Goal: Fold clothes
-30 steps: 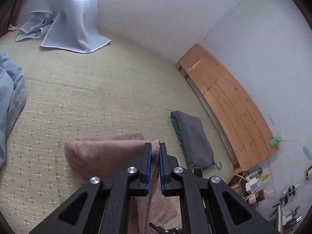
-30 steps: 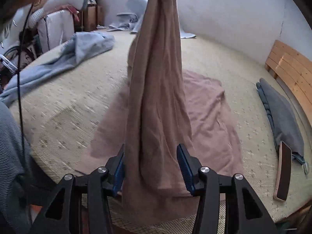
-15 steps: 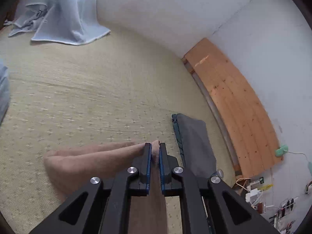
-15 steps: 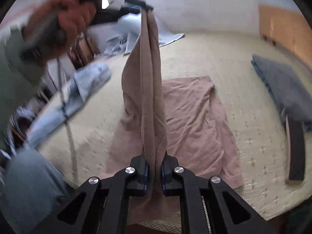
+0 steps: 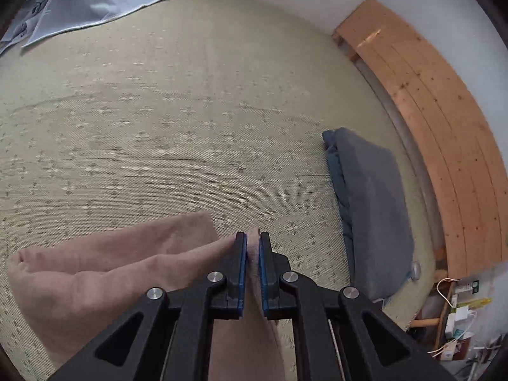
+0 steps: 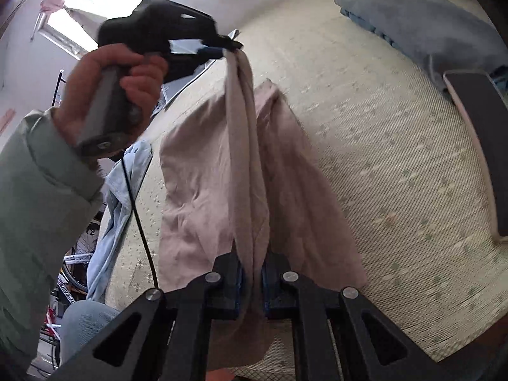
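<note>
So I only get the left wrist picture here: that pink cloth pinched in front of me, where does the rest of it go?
Observer: The pink cloth runs in a taut strip down to the right gripper, which is shut on it too.
Operator: Is all of it in the air?
Observer: No, a wide part lies spread on the woven mat.
Operator: Anything near it I can't see?
Observer: A dark phone lies beside the folded grey garment.
</note>
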A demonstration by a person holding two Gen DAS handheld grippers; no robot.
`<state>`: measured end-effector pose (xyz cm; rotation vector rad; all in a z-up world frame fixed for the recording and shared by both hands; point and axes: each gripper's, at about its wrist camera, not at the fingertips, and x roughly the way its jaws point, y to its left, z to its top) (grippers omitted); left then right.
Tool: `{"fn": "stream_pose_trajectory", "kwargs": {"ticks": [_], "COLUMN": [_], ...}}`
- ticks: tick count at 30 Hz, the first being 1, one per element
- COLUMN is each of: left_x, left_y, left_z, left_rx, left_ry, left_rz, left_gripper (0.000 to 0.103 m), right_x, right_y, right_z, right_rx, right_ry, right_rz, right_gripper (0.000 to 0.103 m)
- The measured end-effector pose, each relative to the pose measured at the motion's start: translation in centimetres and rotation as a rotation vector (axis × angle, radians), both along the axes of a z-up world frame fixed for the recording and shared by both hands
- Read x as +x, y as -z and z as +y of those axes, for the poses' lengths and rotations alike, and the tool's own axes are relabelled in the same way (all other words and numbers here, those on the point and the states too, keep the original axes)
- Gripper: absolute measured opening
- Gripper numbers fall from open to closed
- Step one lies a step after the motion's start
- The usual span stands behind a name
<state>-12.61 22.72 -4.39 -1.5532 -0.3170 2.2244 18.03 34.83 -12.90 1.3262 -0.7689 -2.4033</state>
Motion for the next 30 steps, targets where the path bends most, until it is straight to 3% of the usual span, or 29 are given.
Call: {"fn": "stream_pose_trajectory", "kwargs": {"ticks": [3,7,13,21,25,27,30], "left_x": [-0.7,-1.5,-1.7,-2.1,-2.3,-2.3,-2.4], "left_y": [0.3,1.5,2.5,2.6,2.5,1.8,0.0], "left_z": [1.0,1.8,0.2,-1.1,-0.5,-0.6,-2.4], "left_rx": [-0.02,-0.065,-0.098,-0.122,-0.083,-0.05,-0.001], "left_ry": [0.006,-0.004,-0.067,-0.133,-0.115,-0.087,-0.063], "left_rz": [0.014,0.007,0.019,0.024,0.016,0.021,0.031], "left_gripper": [0.006,0.006,0.006,0.006,0.007,0.008,0.008], "right_x": [-0.6,-2.3,-3.7,-5.1,-5.1,-5.0,-4.8], "right_y": [-0.2,0.9,2.6,2.9,2.6,2.2,1.7], "right_z": [0.8,1.8,2.2,1.1,1.4,1.9,2.4], "right_rx": [0.035,0.037,0.036,0.16,0.251,0.294,0.339], "right_ry": [0.006,-0.021,-0.041,-0.086,-0.069,-0.04,0.007], "right_rz": [0.005,-0.053,-0.089,-0.084,-0.078,-0.082,-0.067], "right_gripper": [0.007,0.007,0.008,0.013,0.025,0.026,0.036]}}
